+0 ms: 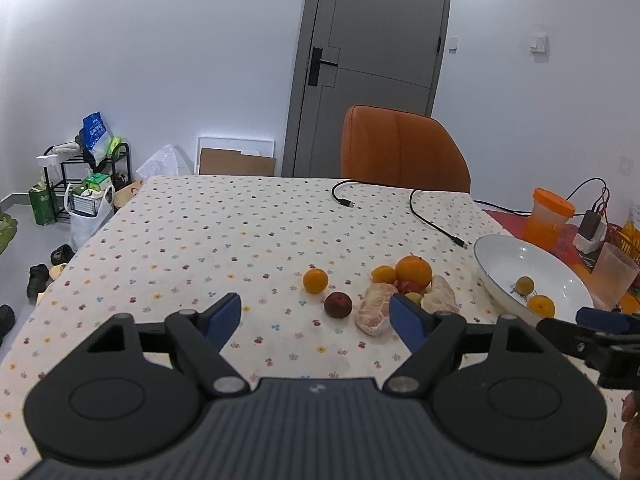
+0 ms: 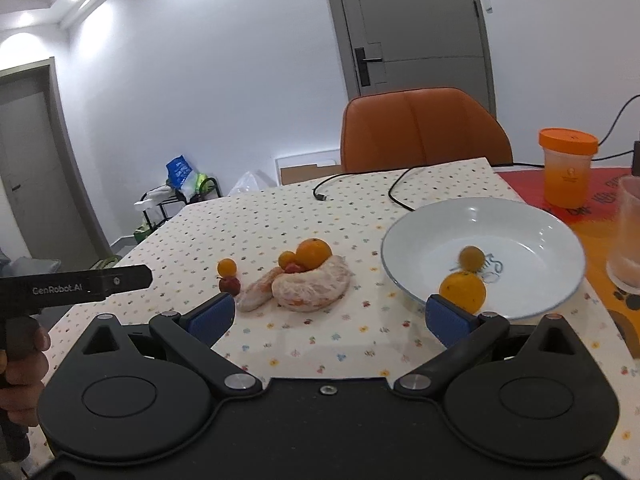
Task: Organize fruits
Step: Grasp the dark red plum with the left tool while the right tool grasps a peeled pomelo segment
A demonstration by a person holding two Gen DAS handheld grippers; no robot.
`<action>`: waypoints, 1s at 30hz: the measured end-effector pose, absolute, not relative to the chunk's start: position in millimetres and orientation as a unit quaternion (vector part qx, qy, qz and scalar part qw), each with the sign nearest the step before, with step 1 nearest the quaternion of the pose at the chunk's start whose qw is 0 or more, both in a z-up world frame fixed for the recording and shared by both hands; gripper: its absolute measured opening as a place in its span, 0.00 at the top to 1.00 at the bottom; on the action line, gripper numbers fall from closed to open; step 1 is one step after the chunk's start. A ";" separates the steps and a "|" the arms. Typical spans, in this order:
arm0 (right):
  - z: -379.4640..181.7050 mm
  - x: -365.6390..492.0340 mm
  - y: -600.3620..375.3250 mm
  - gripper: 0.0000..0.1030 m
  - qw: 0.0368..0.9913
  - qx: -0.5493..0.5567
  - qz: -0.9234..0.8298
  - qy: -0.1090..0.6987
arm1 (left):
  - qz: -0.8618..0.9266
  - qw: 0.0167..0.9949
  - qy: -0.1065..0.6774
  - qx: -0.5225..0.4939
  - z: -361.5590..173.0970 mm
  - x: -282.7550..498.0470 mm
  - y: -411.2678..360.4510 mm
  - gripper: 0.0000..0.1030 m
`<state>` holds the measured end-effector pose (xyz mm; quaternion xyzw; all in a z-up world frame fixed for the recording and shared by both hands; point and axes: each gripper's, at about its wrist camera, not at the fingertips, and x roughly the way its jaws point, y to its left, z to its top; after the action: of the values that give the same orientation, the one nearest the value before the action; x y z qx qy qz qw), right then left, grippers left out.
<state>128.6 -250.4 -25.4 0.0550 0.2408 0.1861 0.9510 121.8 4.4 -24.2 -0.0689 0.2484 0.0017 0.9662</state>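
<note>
On the flowered tablecloth lies a pile of fruit: a large orange (image 1: 414, 270) (image 2: 314, 254), two peeled pomelo pieces (image 1: 374, 314) (image 2: 312, 292), a small orange (image 1: 315, 280) (image 2: 227, 267) and a dark red fruit (image 1: 338, 306) (image 2: 230, 285). To the right, a white bowl (image 1: 520, 256) (image 2: 520, 232) holds an orange (image 1: 541, 306) (image 2: 463, 292) and a small brownish fruit (image 1: 524, 285) (image 2: 472, 258). My left gripper (image 1: 316, 314) is open short of the pile, with nothing in it. My right gripper (image 2: 328, 316) is open near the bowl's front rim, also with nothing in it.
An orange chair (image 1: 400, 148) stands behind the table. Two black cables (image 1: 424, 216) lie on the far cloth. Right of the bowl are an orange-lidded jar (image 2: 566, 168), a clear plastic cup (image 2: 628, 236) and a charger (image 1: 590, 228). A cluttered rack (image 1: 92, 176) stands by the left wall.
</note>
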 end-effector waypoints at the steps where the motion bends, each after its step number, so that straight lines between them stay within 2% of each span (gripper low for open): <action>1: -25.8 130.6 -248.8 0.00 0.951 0.054 0.187 0.242 | 0.001 0.966 0.248 -0.069 -24.5 123.3 4.4 0.24; 17: -39.3 163.4 -232.4 0.02 0.941 0.065 0.203 0.264 | -0.014 0.958 0.275 -0.074 -39.5 159.4 -0.2 0.41; 20: -42.0 170.3 -230.1 0.07 0.938 0.069 0.203 0.272 | -0.018 0.957 0.280 -0.076 -41.8 165.9 -0.6 0.43; 26: -47.4 184.6 -224.1 0.09 0.932 0.075 0.208 0.289 | -0.024 0.952 0.294 -0.079 -48.5 181.2 -0.3 0.50; 30: -50.2 193.9 -219.0 0.10 0.928 0.075 0.209 0.299 | -0.028 0.949 0.305 -0.079 -54.9 190.7 0.8 0.51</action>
<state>193.9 -219.0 -50.2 0.0753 0.2988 0.2089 0.9281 190.7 0.8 -54.9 -0.0791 0.3049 -0.0284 0.9487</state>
